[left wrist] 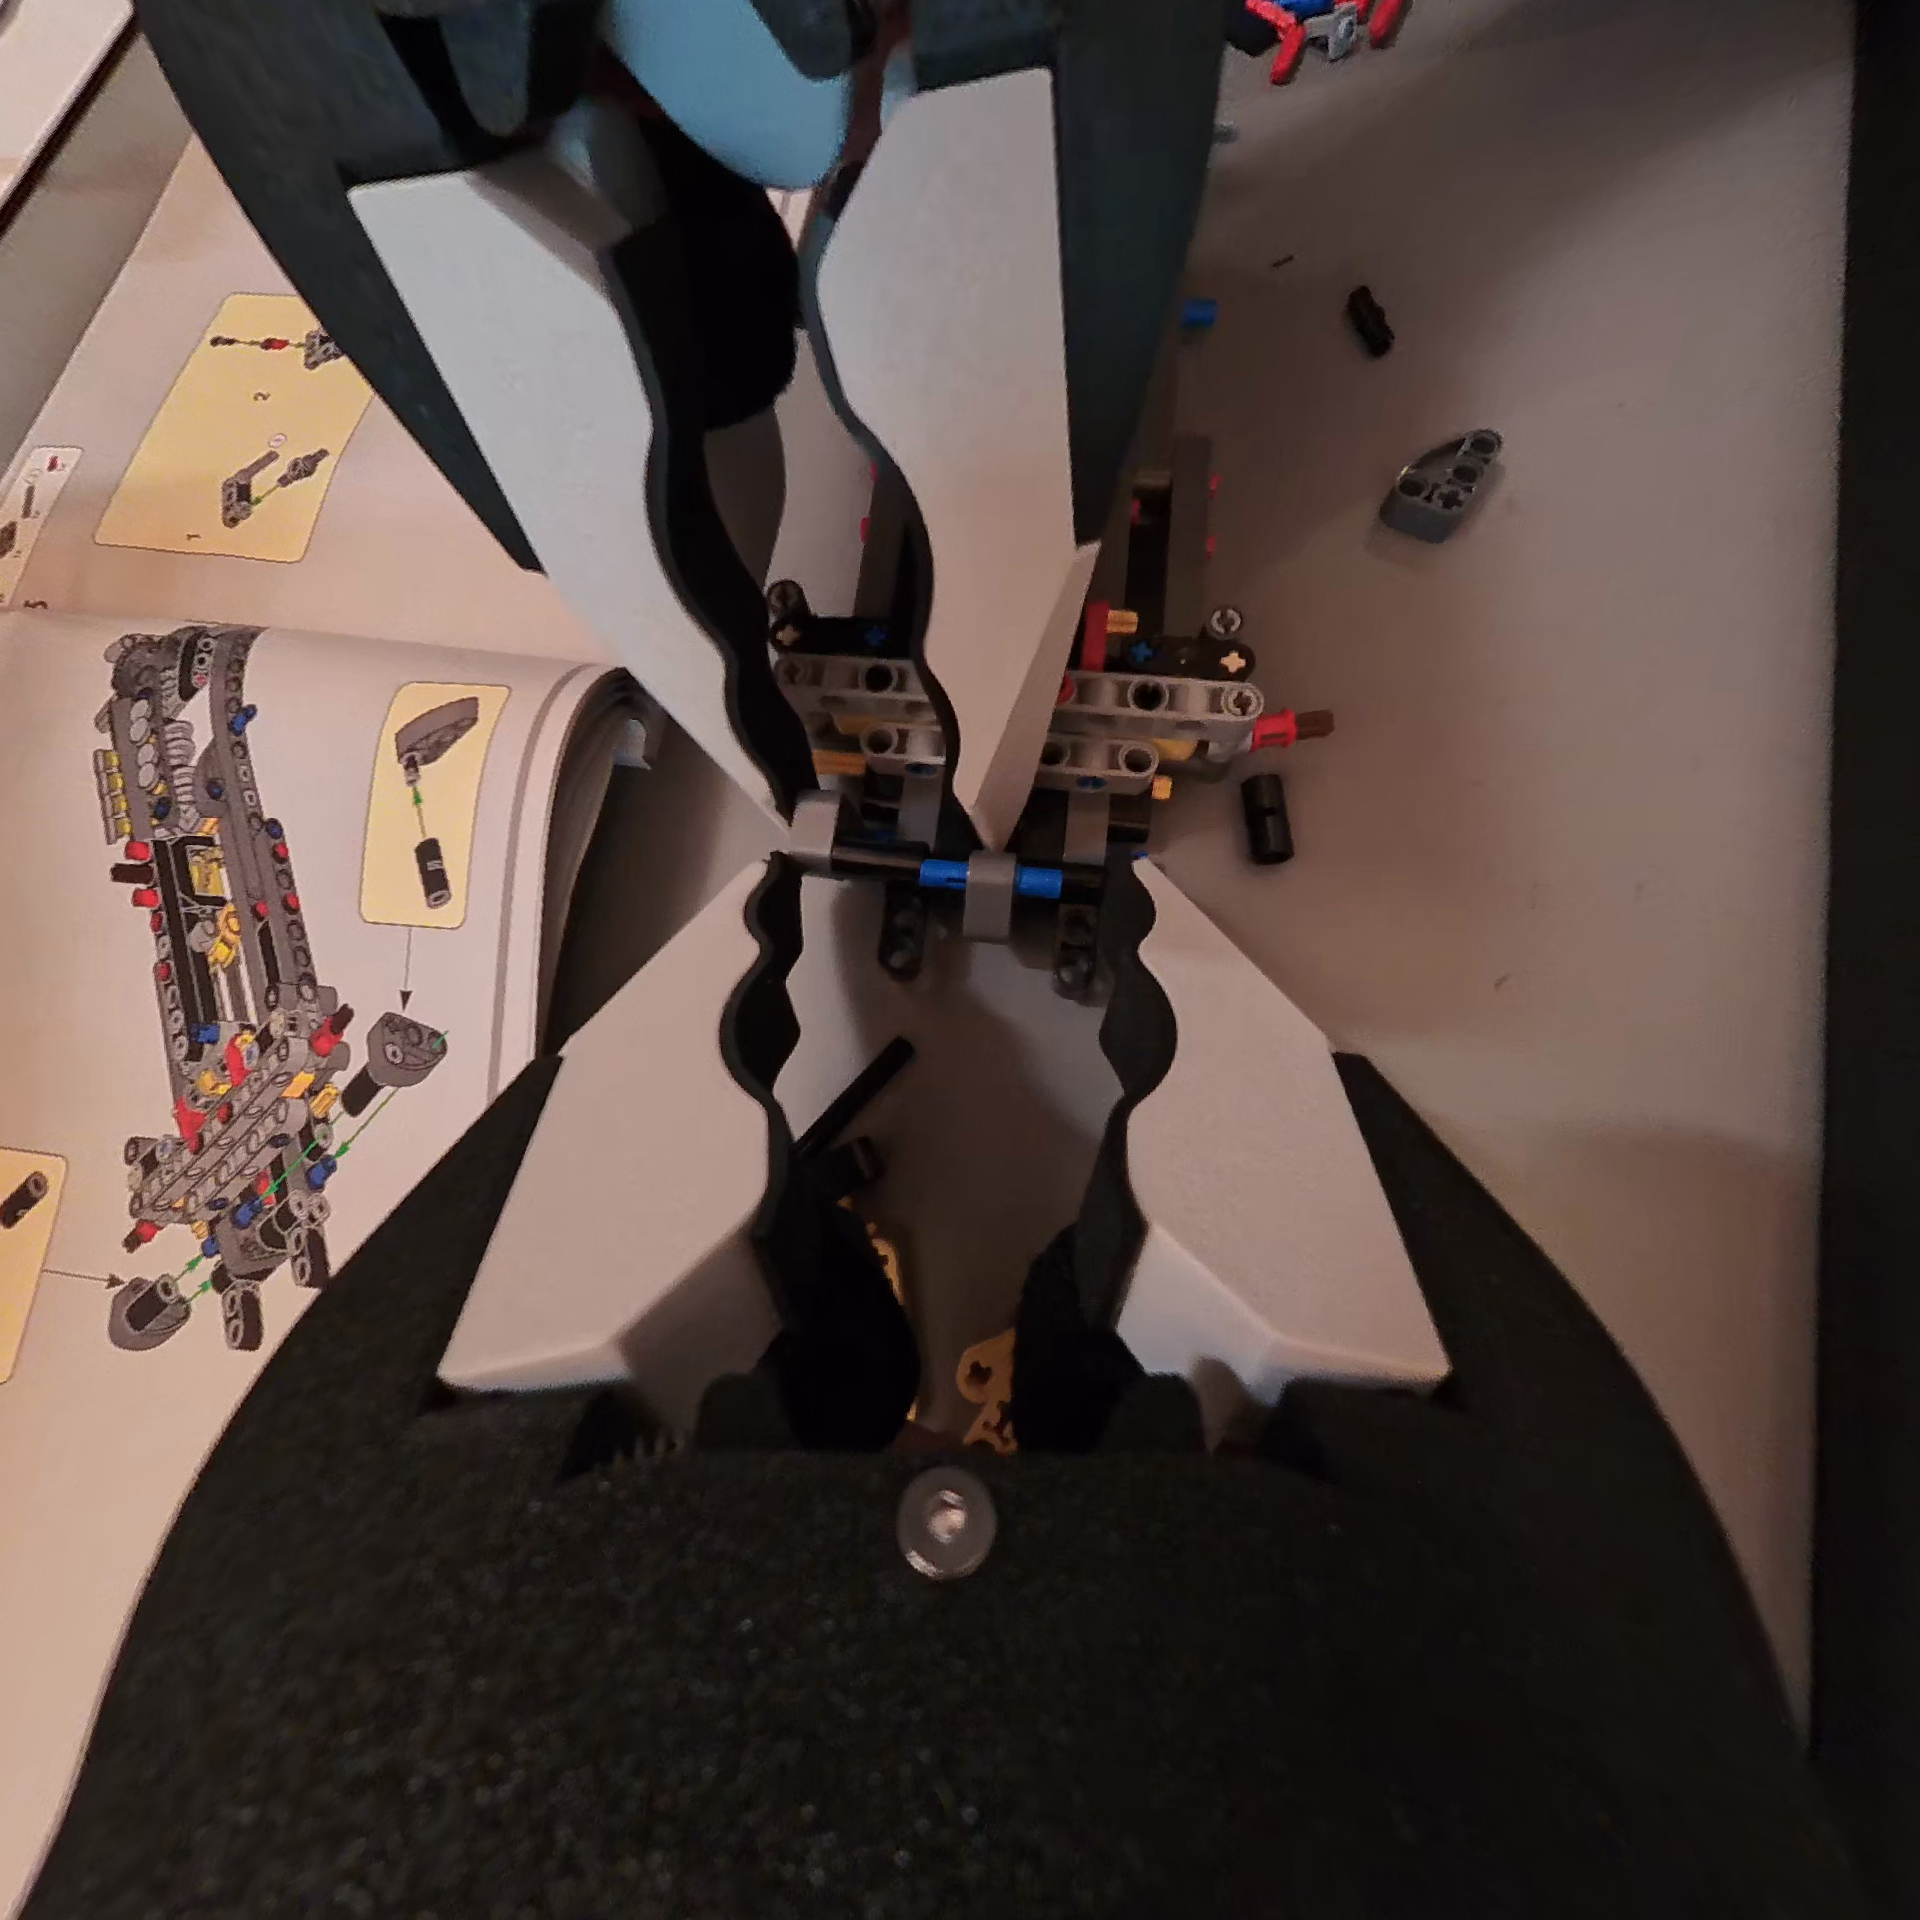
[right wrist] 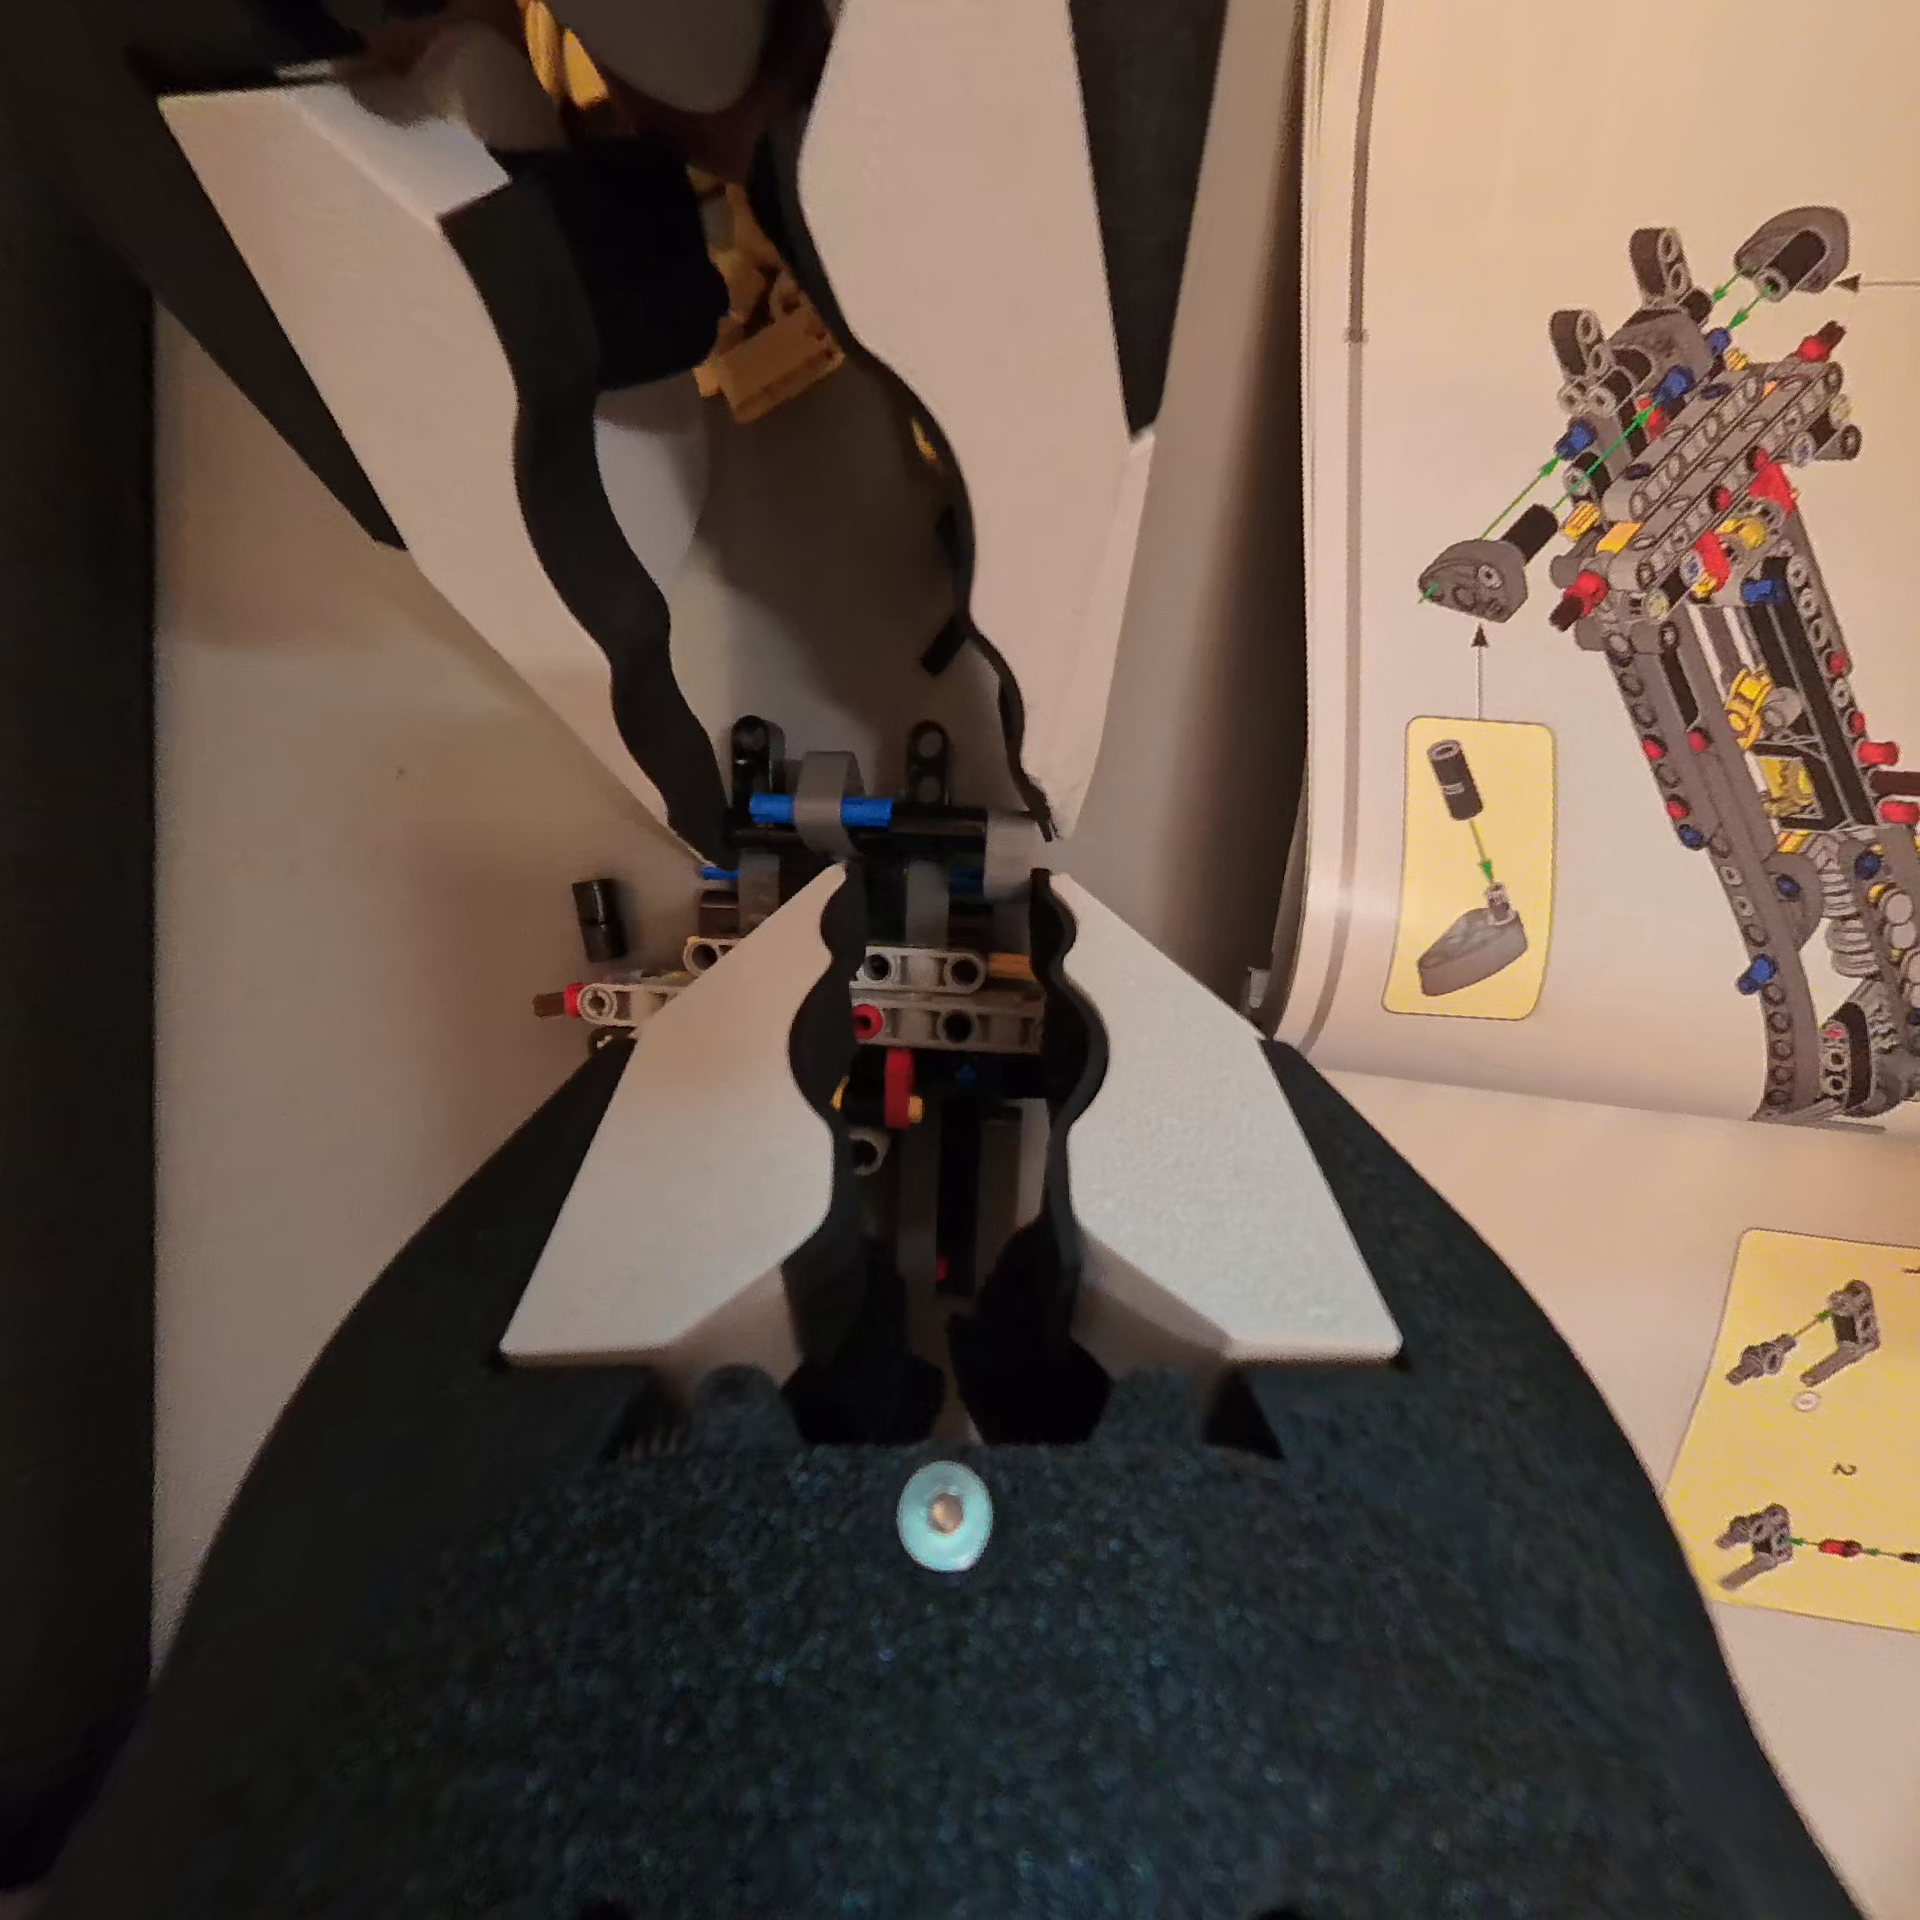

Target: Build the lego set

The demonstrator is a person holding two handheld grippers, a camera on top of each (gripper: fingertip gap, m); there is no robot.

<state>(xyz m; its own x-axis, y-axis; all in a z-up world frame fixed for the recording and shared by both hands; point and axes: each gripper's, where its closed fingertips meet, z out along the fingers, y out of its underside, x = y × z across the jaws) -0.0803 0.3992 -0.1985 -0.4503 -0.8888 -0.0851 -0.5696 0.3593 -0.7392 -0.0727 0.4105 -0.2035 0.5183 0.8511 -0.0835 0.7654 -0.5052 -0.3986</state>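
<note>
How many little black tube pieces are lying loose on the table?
2 that I can see clearly: one black tube lies right beside the lego model, and another black tube lies farther away on the white table. More may be hidden under the grippers.

Lego model (left wrist: 1039, 727): middle stretch covered by the right gripper's fingers (left wrist: 997, 582) crossing in front; far end lost behind them.

Instruction booklet (left wrist: 260, 935): cut by the left edge in the left wrist view, by the right edge in the right wrist view.

Yellow pieces (left wrist: 982, 1382) behind the left gripper's fingers (left wrist: 644, 1195): mostly covered, shape unclear.

Red-and-blue parts (left wrist: 1314, 26) at the top edge: cropped, blurred, kind unclear.

Small dark speck (left wrist: 1283, 262) on the counter (left wrist: 1558, 935): too small to tell.
</note>
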